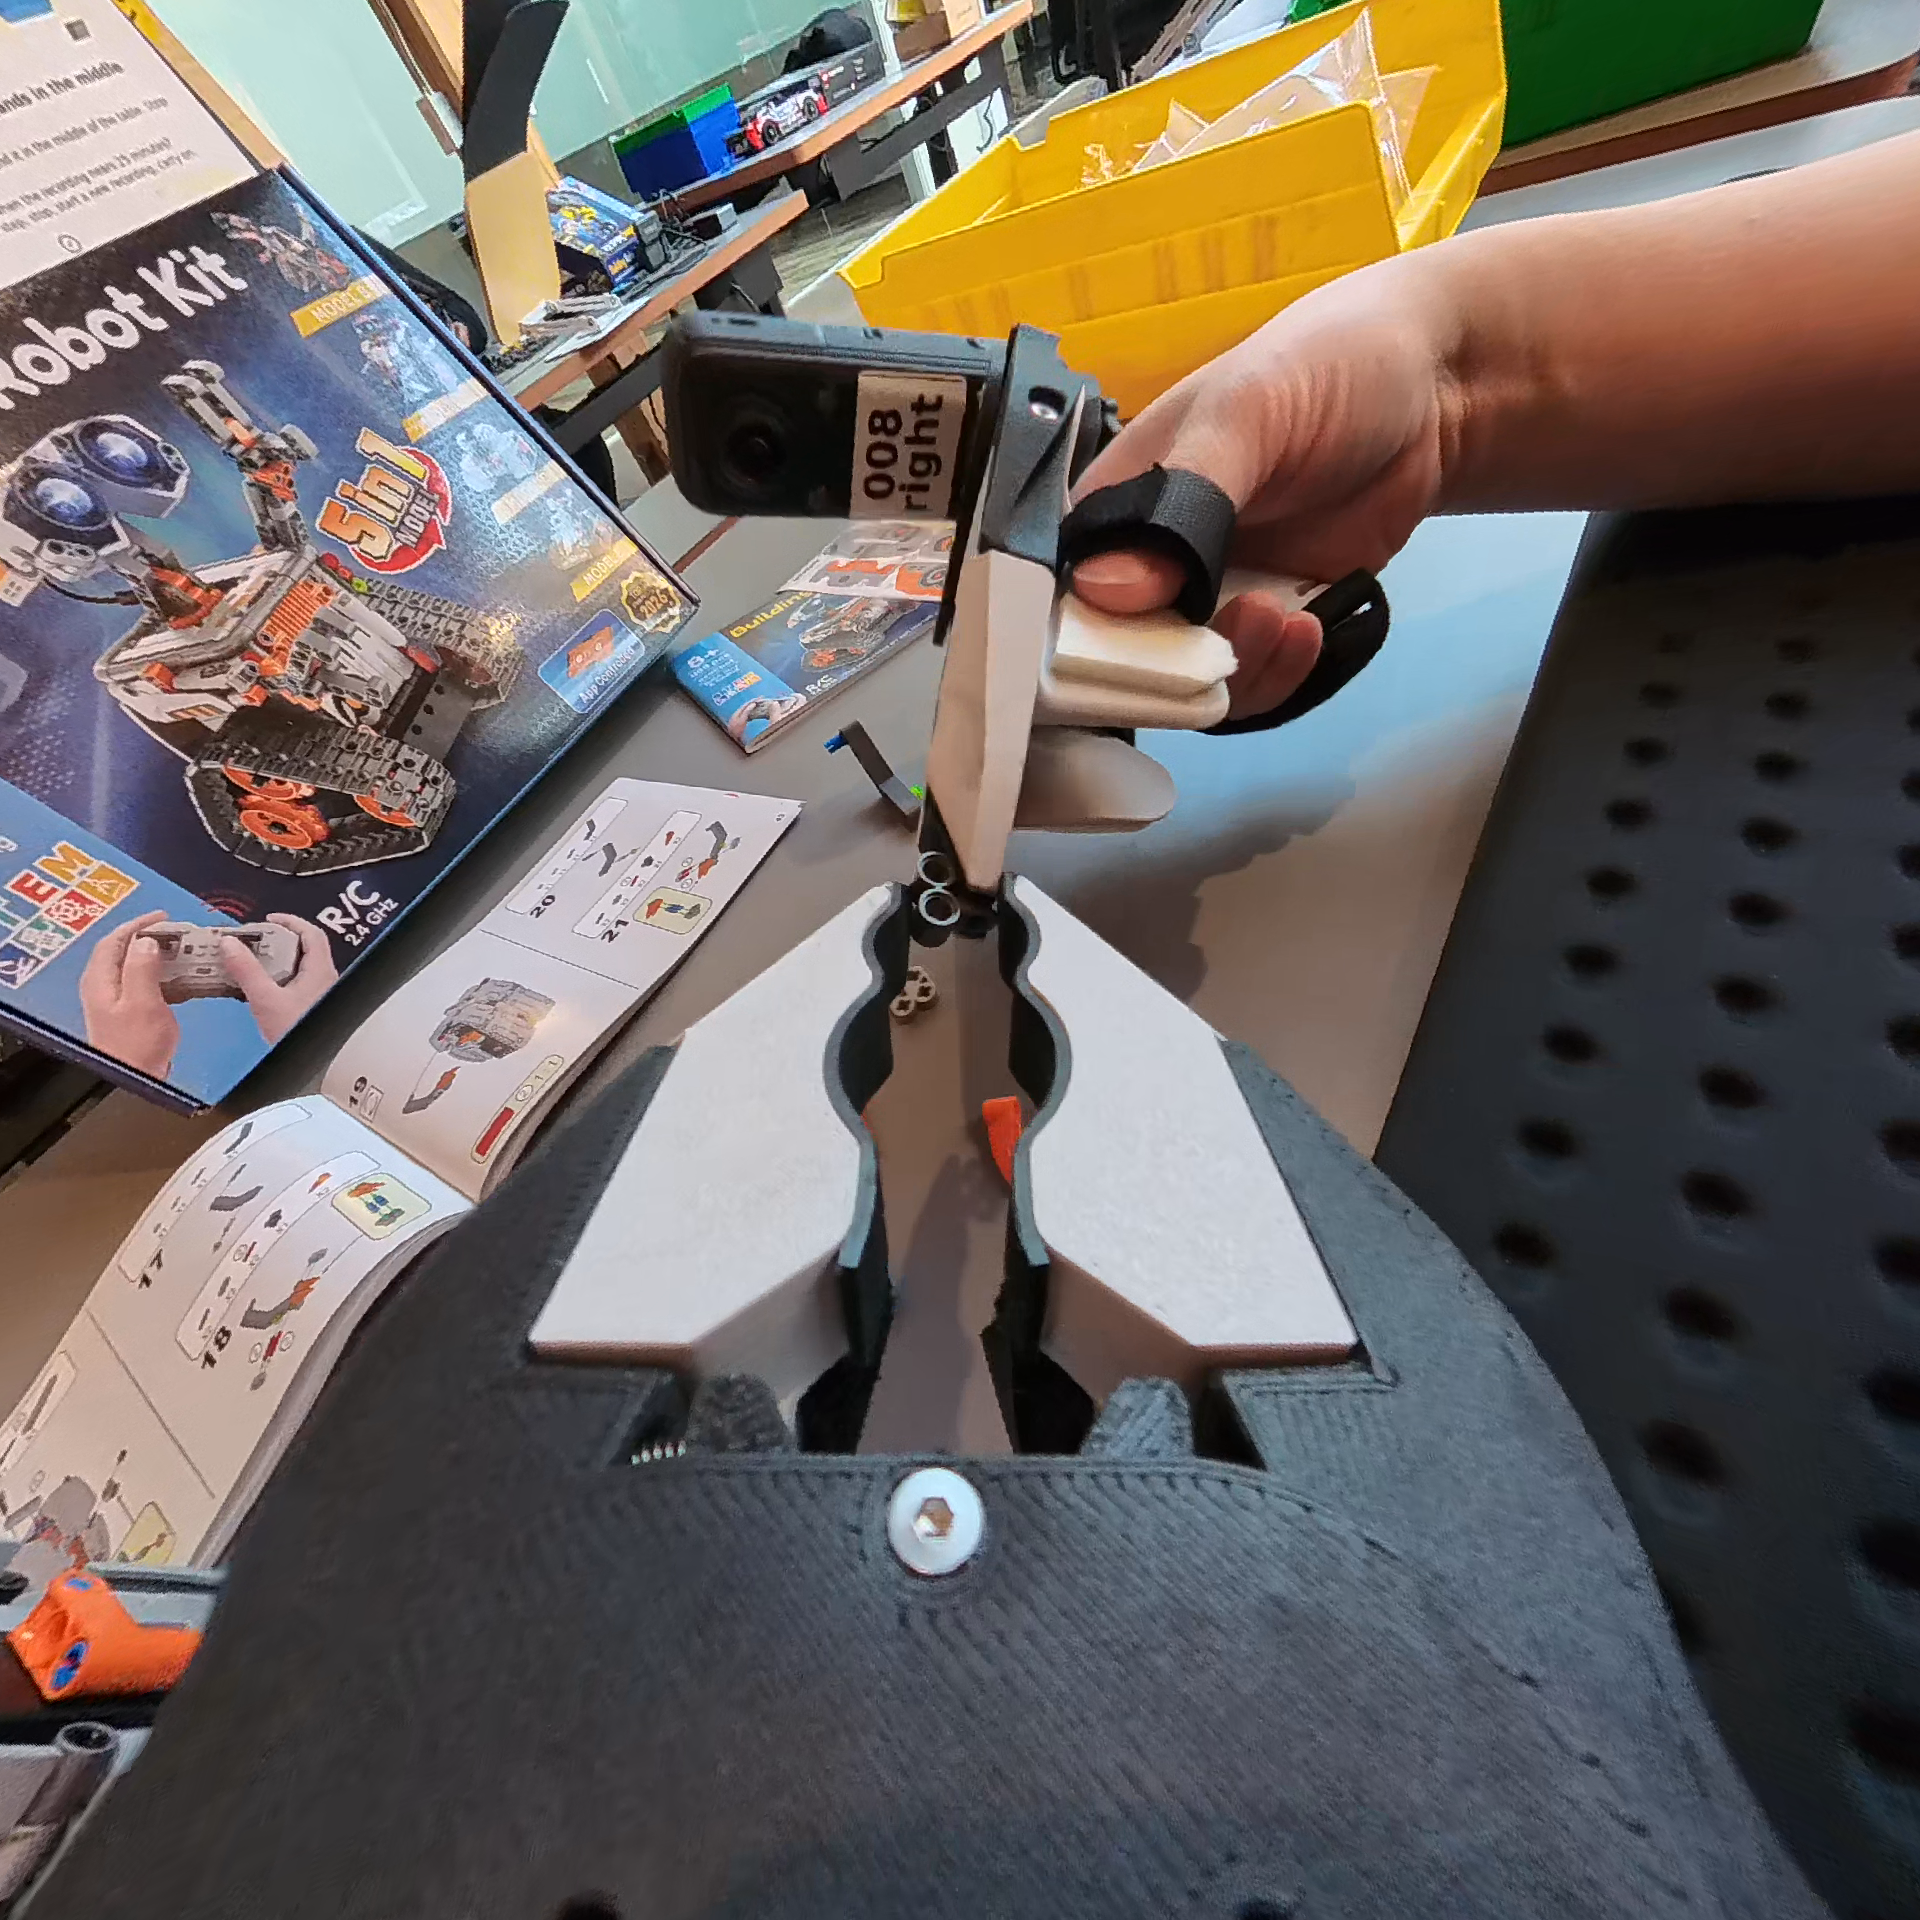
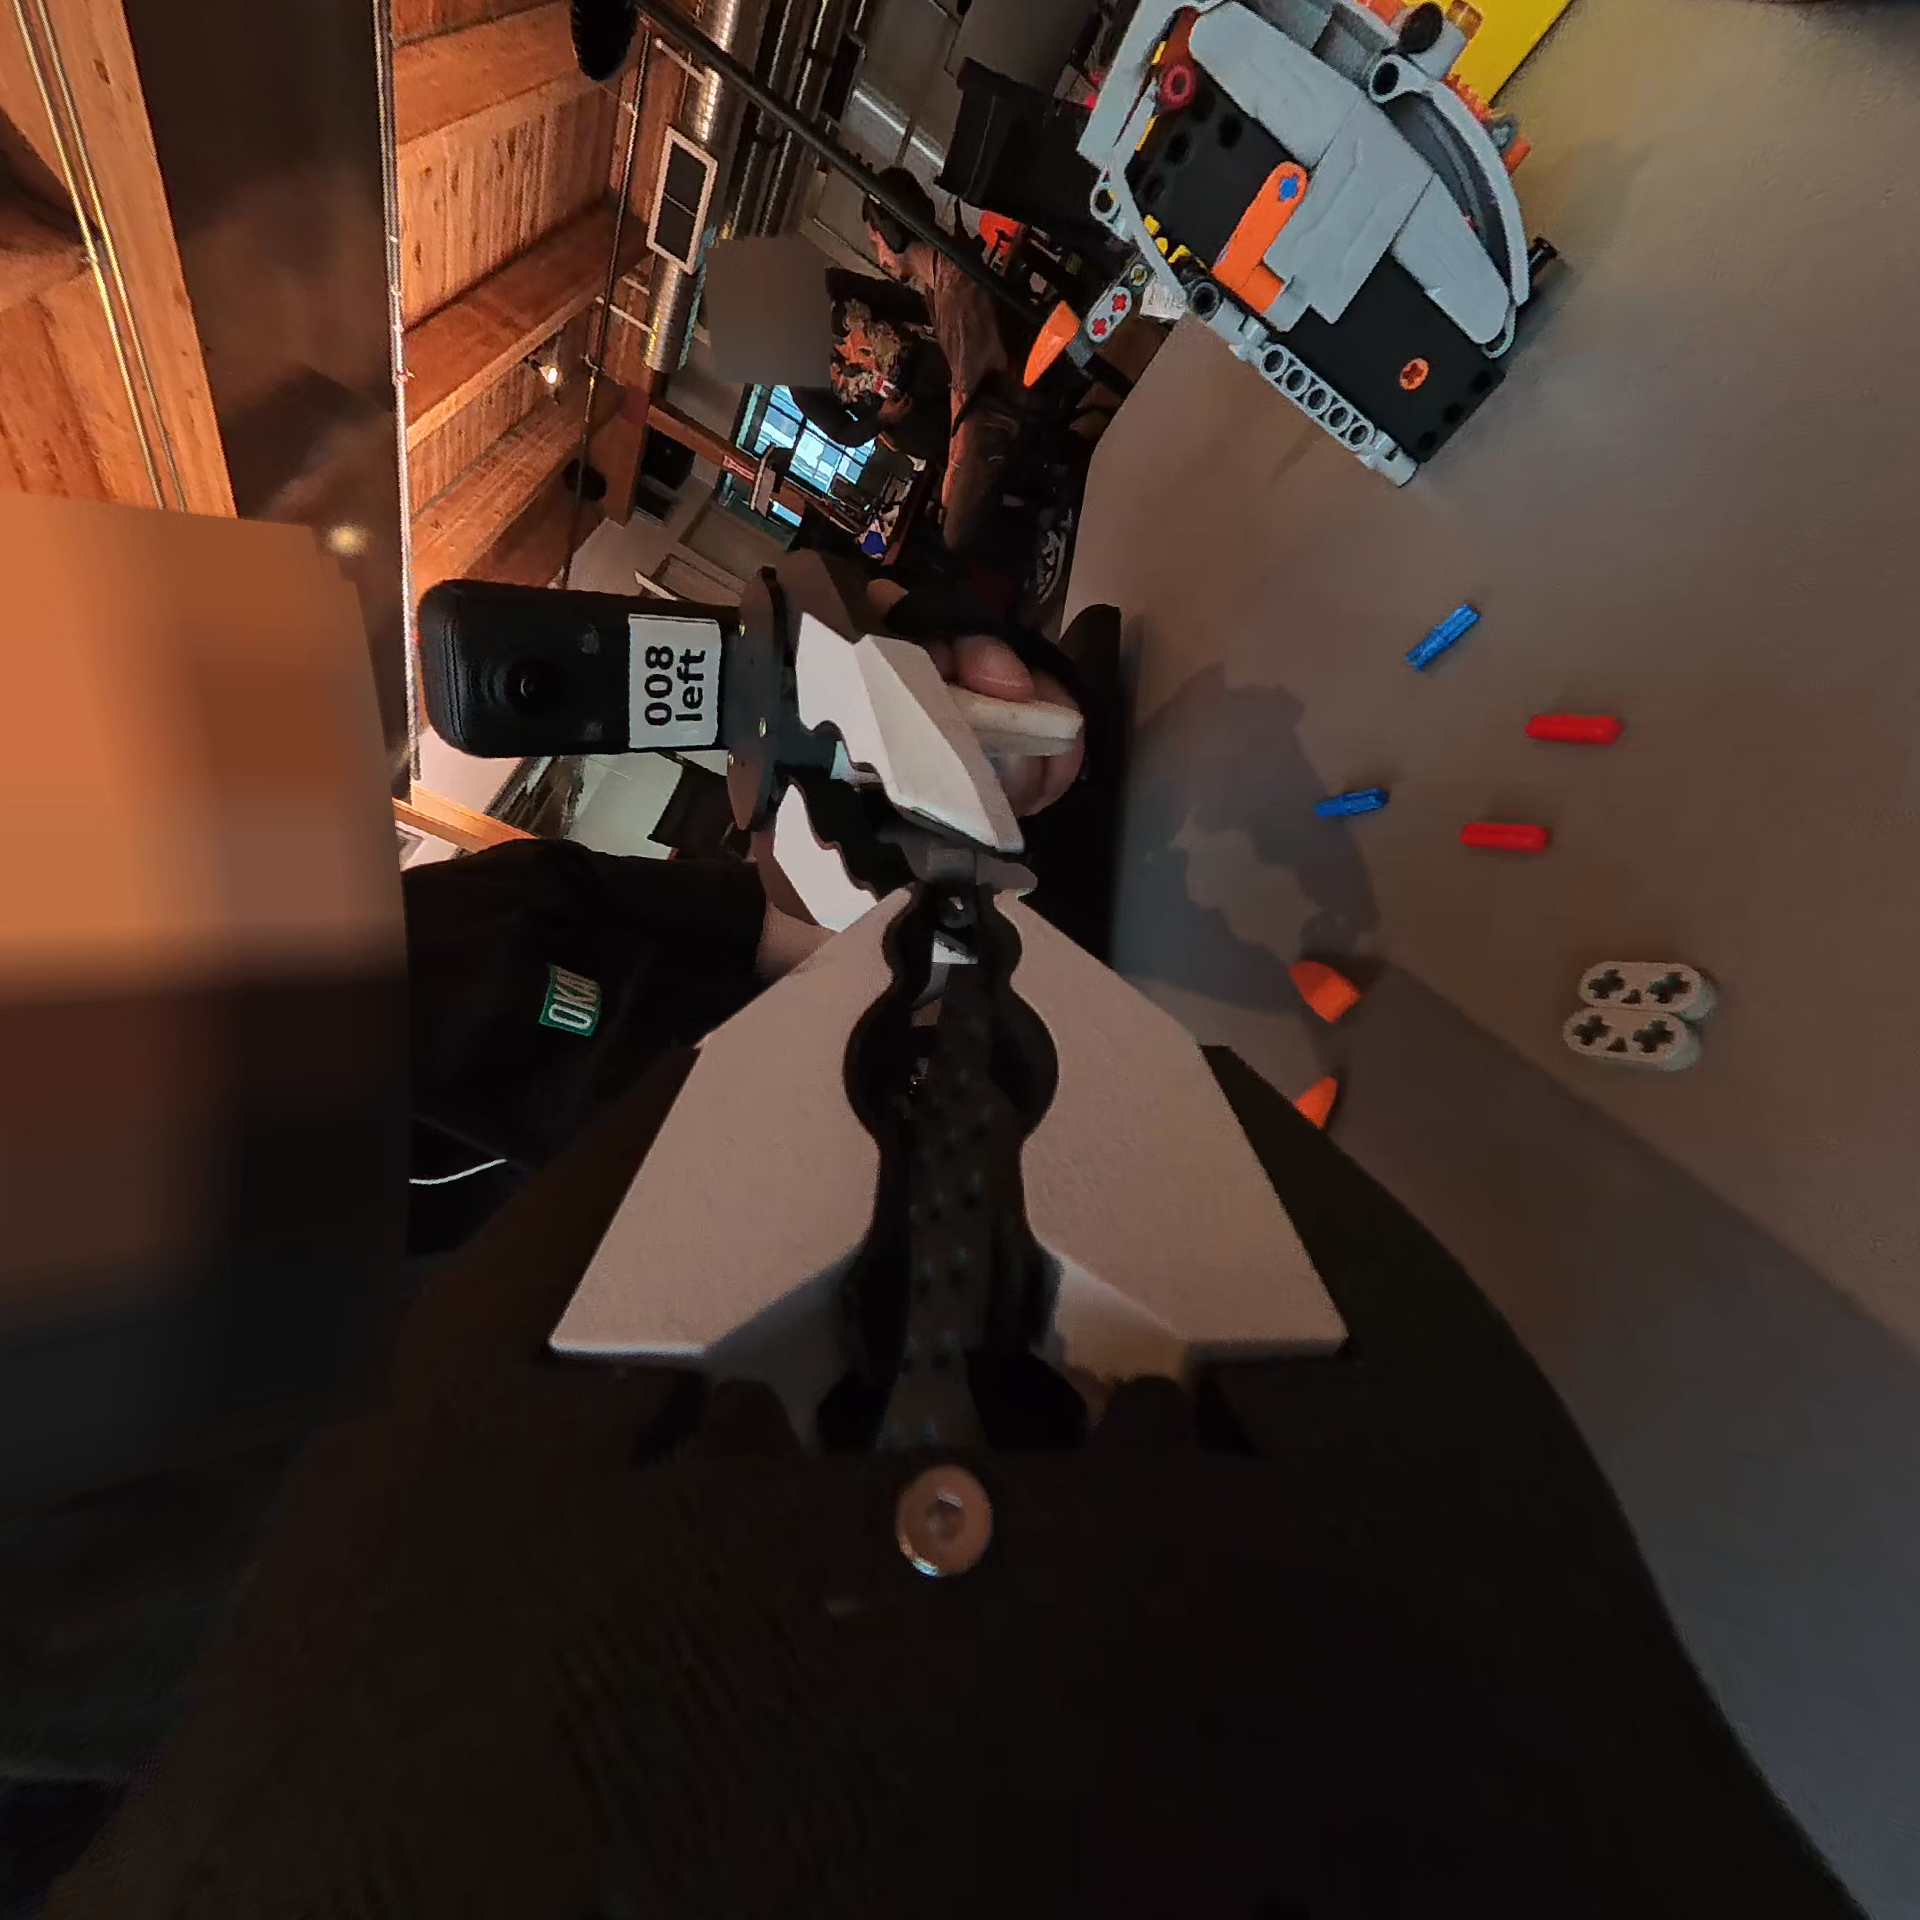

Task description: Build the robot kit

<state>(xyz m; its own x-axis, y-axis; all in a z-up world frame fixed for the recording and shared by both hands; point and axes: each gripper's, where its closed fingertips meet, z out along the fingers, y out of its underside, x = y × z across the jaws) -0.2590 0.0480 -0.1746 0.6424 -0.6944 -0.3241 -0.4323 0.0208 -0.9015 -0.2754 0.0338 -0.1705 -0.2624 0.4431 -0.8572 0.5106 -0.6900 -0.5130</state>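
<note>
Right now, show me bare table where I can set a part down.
Bare table lies between the held small part and the black perforated panel on the right. The left is crowded: box, open manual, booklet.

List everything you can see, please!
kit box: one, blue, propped left
instruction booklet: one, white, open beside box
bin: one or two, yellow, far side
perforated tray: one, black, right edge
half-built model: one, grey-black-orange, on table
blue pins: two, loose on table
red pins: two, beside the blue
connectors: two, grey, touching
small part: one, grey, pinched
left fingers: two, white, shut on small part
right fingers: two, white, shut on small part
hand: one, behind right fingers
</note>
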